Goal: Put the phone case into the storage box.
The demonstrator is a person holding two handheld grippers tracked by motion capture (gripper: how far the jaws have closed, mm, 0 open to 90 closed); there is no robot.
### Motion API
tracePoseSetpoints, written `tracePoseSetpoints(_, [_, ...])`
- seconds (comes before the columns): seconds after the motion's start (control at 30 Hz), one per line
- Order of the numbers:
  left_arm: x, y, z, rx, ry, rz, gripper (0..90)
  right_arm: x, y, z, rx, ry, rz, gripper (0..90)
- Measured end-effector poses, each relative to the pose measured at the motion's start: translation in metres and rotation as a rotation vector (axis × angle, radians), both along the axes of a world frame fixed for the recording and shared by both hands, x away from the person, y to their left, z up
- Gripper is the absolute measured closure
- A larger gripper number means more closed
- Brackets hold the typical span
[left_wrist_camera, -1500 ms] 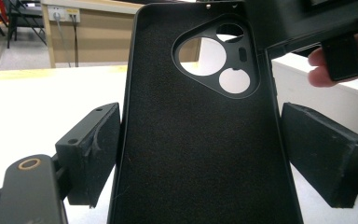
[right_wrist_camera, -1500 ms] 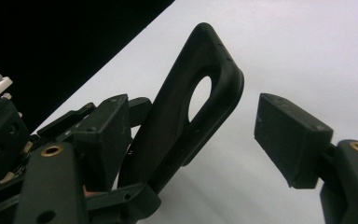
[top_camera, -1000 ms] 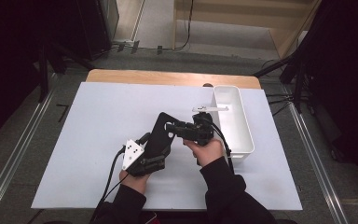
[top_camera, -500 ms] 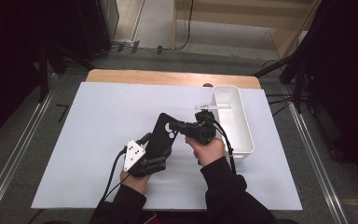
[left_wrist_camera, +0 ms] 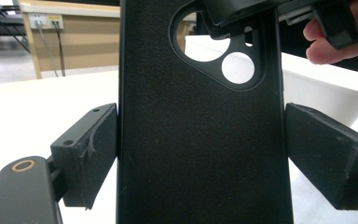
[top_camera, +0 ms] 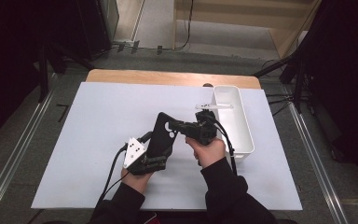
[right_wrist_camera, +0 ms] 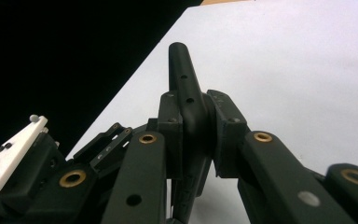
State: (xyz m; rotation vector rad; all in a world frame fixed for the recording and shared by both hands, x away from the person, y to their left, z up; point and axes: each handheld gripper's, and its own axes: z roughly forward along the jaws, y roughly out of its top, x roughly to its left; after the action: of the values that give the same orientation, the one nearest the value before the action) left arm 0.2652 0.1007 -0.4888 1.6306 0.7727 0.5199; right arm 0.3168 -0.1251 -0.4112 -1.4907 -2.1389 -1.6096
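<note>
A black phone case (top_camera: 160, 133) with a camera cut-out is held tilted above the white table. My left gripper (top_camera: 157, 151) is shut on it across its width; both pads (left_wrist_camera: 91, 149) press its long sides in the left gripper view, where the case (left_wrist_camera: 200, 140) stands upright. My right gripper (top_camera: 176, 126) comes in from the right at the case's upper end. Its jaws have just been closing, and in the right gripper view they (right_wrist_camera: 196, 126) clamp the case's thin edge (right_wrist_camera: 184, 77).
A long white bin (top_camera: 248, 128) stands at the right of the white table sheet (top_camera: 98, 121), with a small white piece (top_camera: 213, 107) lying across its near-left rim. A wooden edge (top_camera: 168, 77) runs along the table's far side.
The right gripper has shifted slightly at the case's upper end. The left hand and the case have kept still.
</note>
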Motion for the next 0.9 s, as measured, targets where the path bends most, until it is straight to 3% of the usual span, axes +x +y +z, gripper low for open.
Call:
tracePoseSetpoints(0.23, [0.002, -0.003, 0.005, 0.043, 0.028, -0.030, 10.2, 0.000, -0.001, 0.000, -0.016, -0.011, -0.004, 74.8])
tracePoseSetpoints(0.4, [0.004, 0.001, 0.010, 0.012, 0.053, -0.058, 10.2, 0.000, -0.005, 0.003, -0.025, -0.029, -0.016, 74.8])
tracePoseSetpoints(0.53, [0.008, 0.004, 0.013, 0.014, 0.093, -0.093, 10.3, 0.000, -0.008, 0.005, -0.034, -0.042, -0.022, 74.8])
tracePoseSetpoints(0.73, [0.013, 0.009, 0.016, 0.003, 0.111, -0.134, 10.3, -0.003, -0.010, 0.007, -0.085, -0.101, -0.022, 74.8])
tracePoseSetpoints(0.83, [0.017, 0.011, 0.017, -0.016, 0.156, -0.170, 10.3, -0.003, -0.011, 0.008, -0.090, -0.116, -0.023, 74.7])
tracePoseSetpoints(0.9, [0.020, 0.012, 0.018, 0.004, 0.182, -0.181, 10.3, -0.003, -0.013, 0.008, -0.099, -0.123, -0.017, 74.8])
